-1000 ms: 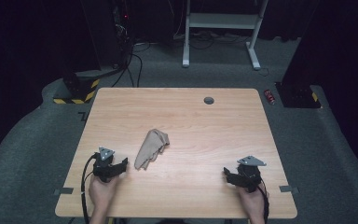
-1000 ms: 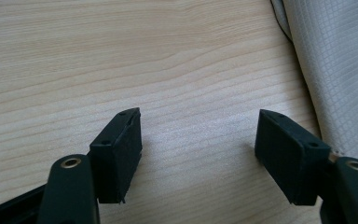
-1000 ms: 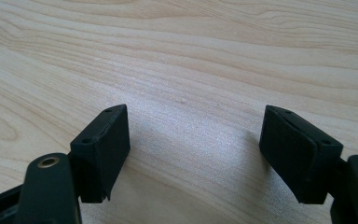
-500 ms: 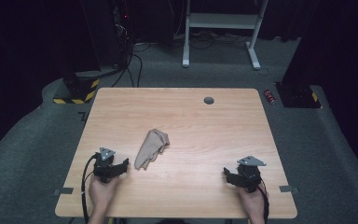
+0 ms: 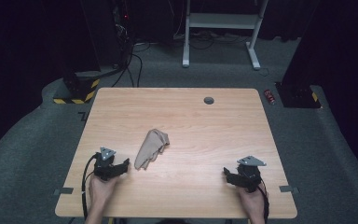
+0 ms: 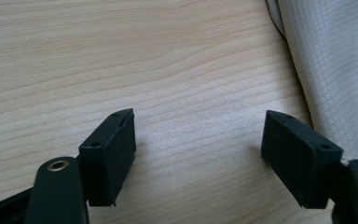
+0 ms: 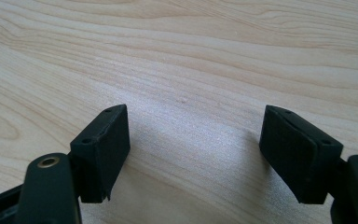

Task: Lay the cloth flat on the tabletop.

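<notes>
Cloth [image 5: 151, 148] with fine grid weave, unlabelled, lies beside wide-apart left gripper [image 5: 123, 164].

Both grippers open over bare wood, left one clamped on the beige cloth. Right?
Not quite. The left gripper is open too, with wood between its jaws; the cloth lies beside one jaw, ungripped, as the left gripper view shows. The right gripper is open as said.
</notes>
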Demonstrator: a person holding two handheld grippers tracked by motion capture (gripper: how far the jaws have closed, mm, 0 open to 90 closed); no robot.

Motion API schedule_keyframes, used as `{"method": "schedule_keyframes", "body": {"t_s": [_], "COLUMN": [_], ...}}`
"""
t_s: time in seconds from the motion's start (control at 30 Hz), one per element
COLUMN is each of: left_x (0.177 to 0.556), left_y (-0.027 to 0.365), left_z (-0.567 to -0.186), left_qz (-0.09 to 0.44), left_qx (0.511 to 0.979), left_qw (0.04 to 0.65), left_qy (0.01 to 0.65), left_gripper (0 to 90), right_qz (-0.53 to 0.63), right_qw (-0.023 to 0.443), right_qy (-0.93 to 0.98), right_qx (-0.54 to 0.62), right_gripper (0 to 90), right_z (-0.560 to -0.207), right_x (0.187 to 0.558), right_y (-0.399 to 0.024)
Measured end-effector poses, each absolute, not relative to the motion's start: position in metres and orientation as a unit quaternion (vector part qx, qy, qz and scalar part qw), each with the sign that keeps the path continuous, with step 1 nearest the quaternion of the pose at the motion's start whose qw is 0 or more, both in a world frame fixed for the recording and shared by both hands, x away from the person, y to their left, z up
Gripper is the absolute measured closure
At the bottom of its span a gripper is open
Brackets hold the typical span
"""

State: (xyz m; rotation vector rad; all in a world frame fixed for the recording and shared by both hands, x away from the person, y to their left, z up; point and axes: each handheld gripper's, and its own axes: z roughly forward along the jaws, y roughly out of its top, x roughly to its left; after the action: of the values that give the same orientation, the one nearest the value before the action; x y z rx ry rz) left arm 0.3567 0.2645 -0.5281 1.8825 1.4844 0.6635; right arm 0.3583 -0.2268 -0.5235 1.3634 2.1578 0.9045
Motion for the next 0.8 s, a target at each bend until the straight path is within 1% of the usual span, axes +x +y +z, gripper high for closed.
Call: {"method": "schedule_keyframes", "body": {"t_s": [0.13, 0.5, 0.7, 0.8], "left_x": [0.358, 0.361, 0.360, 0.362], "left_y": [0.265, 0.259, 0.256, 0.251], "left_z": [-0.526, -0.513, -0.510, -0.510], "left_qz": [0.235, 0.229, 0.214, 0.191], "left_qx": [0.718, 0.724, 0.720, 0.711], "left_qw": [0.325, 0.339, 0.363, 0.391], "left_qy": [0.569, 0.555, 0.551, 0.553], "left_gripper": [24.5, 24.0, 23.3, 23.0], "right_qz": [0.326, 0.326, 0.326, 0.326], "right_qw": [0.215, 0.215, 0.215, 0.215], "right_qy": [0.778, 0.778, 0.778, 0.778], "right_qx": [0.492, 0.493, 0.493, 0.492], "right_gripper": [24.0, 24.0, 24.1, 24.1], "right_z": [-0.523, -0.523, -0.523, -0.523], "right_x": [0.358, 0.358, 0.358, 0.358], "right_y": [-0.227, -0.227, -0.227, -0.227]}}
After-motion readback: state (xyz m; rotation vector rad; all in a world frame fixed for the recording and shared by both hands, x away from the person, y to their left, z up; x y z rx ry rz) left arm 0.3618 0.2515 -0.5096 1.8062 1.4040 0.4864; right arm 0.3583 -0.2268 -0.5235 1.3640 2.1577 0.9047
